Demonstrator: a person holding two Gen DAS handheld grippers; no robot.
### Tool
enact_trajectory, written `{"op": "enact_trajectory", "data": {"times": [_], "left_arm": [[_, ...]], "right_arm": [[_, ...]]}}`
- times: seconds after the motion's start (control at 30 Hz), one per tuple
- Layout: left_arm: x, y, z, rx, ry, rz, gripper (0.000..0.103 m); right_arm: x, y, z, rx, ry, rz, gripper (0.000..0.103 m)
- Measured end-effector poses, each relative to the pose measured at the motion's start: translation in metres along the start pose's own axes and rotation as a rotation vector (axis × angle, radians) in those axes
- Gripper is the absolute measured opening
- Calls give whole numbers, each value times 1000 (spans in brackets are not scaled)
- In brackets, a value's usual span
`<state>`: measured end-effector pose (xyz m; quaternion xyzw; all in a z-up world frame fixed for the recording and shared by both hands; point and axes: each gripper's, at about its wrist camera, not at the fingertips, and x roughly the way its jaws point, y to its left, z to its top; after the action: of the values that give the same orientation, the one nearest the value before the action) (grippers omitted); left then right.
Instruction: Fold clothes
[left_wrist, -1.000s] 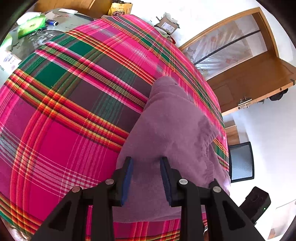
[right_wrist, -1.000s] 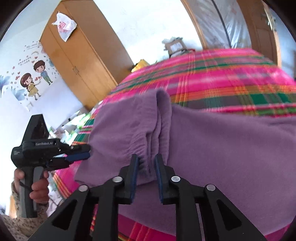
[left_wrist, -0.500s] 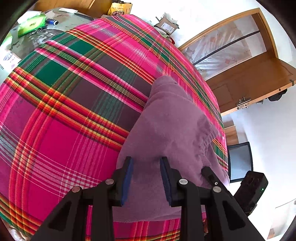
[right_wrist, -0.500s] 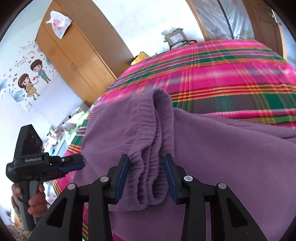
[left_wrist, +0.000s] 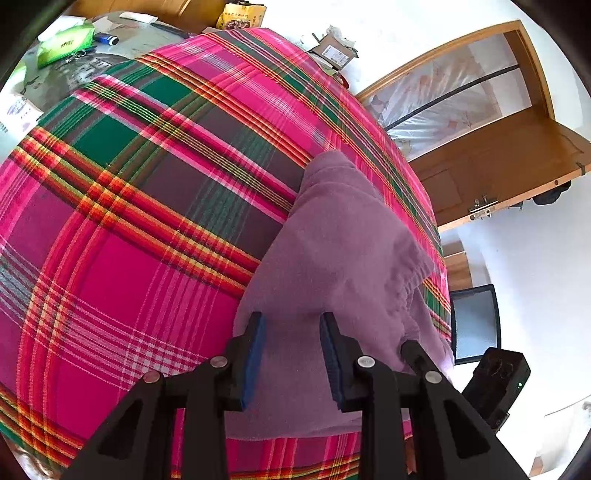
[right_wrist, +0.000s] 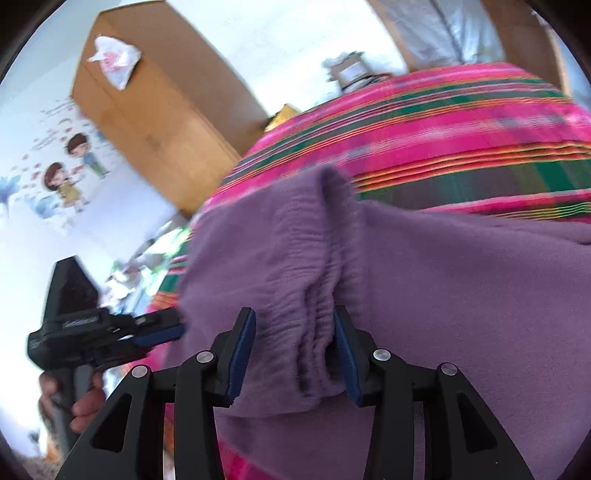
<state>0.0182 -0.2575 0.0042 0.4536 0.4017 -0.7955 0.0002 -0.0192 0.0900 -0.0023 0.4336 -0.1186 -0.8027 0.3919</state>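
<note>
Lying bunched on the plaid cloth (left_wrist: 140, 236), the purple garment (left_wrist: 343, 251) seems barely folded; right gripper (right_wrist: 291, 325), just closing, straddles its waistband (right_wrist: 314, 295); left gripper (left_wrist: 291, 321) gapes above fabric.

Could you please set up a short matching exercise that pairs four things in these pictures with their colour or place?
Things:
1. garment
2. bedspread
3. tissue pack
4. white plastic bag

Descriptions:
A. pink, green and orange plaid
B. on top of the wooden wardrobe
C. plain purple, gathered elastic edge
D. green, on the grey table beyond the bed

Pairs: 1-C, 2-A, 3-D, 4-B
</note>
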Motion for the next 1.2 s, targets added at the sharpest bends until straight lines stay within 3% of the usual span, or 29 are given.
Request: {"op": "enact_trajectory", "data": {"times": [0.03,0.1,0.27,0.47,0.63,0.73,0.87,0.97,1.07,1.2], "left_arm": [[0,0,0,0,0,2,31],[-1,0,0,0,4,2,31],[-2,1,1,2,22,-21,31],[-2,3,-1,4,29,-27,31],[-3,5,-2,4,36,-36,31],[-4,7,-2,7,48,-43,31],[-8,10,-2,11,54,-57,31],[-10,12,-3,24,64,-55,31],[-11,15,-4,38,77,-40,31],[-11,23,-5,23,97,-48,31]], "right_arm": [[-1,2,0,-9,-1,0,18],[-10,4,-1,-6,-22,34,17],[-38,11,-4,33,-81,73,16],[-26,8,-31,69,1,-46,17],[-24,5,-28,59,25,-58,20],[-33,11,-23,-6,14,-110,29],[-50,17,-2,-101,-66,-141,30],[-47,32,22,-251,-90,-126,30],[-28,56,51,-457,-65,-115,30],[13,74,87,-556,66,-22,30]]}}
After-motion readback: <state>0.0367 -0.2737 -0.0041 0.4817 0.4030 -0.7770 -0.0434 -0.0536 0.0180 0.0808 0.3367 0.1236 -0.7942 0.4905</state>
